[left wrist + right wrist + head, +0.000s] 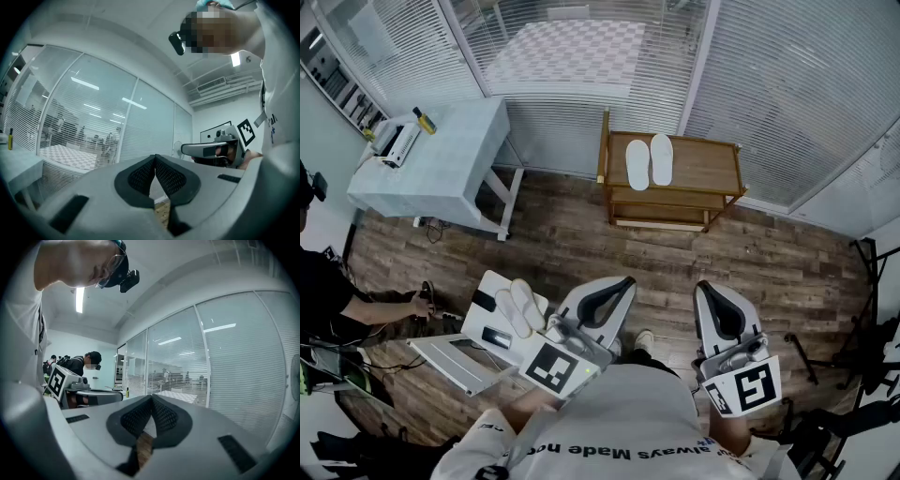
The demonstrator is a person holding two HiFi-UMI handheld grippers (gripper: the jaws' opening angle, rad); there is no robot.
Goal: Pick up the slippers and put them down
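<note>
**Catalogue entry: slippers, not yet picked up**

**Head view.** 1 pair of white slippers (649, 161) is recorded lying flat and side by side on the top shelf of a wooden rack (703, 164) by the blinds, well apart from both grippers. A 2nd white pair (517, 306) is recorded on a white stand (450, 361), just beside the left gripper (626, 281). The right gripper (706, 291) is held level, close to the body. It cannot be told which pair is meant. The step is judged to be the approach, with no pick begun.

**Left gripper view.** The jaws are seen together at the tips, with nothing between them. Only glass partitions are faced, and no slipper is shown.

**Right gripper view.** The jaws are likewise closed and empty.

**Next move, as judged.** The jaws would need to be opened, carried to a slipper's edge and closed across it.

**Condition of item.** Thin, flat, open-backed. It is judged light and likely to flex when gripped.
</note>
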